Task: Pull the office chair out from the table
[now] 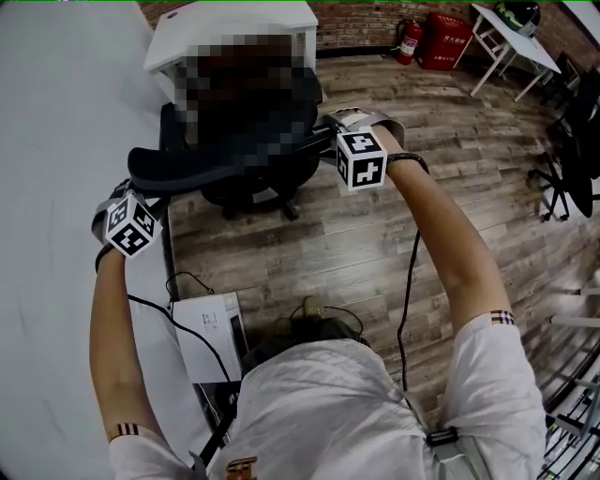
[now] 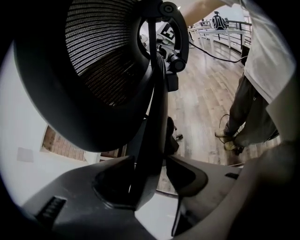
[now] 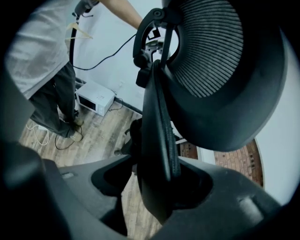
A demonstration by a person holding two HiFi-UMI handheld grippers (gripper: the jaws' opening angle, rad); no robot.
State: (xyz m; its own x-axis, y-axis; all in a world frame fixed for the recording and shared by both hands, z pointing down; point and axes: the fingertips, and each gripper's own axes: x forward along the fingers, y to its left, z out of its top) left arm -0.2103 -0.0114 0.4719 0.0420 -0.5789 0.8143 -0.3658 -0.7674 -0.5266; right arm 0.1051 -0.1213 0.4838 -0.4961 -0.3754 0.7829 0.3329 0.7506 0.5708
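The black office chair [image 1: 187,174] stands on the wood floor, its seat partly under a blur patch. My left gripper [image 1: 131,202] is at the left end of the backrest's top rim and my right gripper [image 1: 328,127] at the right end. In the left gripper view the mesh backrest [image 2: 103,61] fills the top, and its edge runs down between the jaws of the left gripper [image 2: 154,173], with a gap at the right jaw. In the right gripper view the backrest [image 3: 215,61] edge lies between the jaws of the right gripper [image 3: 157,183], with floor showing at its left side.
A white table [image 1: 234,28] stands behind the chair, and a pale flat surface [image 1: 56,141] fills the left. A white box [image 1: 211,333] and cables lie on the floor by my feet. At the back stand a red extinguisher [image 1: 408,42], a folding table [image 1: 511,37] and dark chairs [image 1: 572,141].
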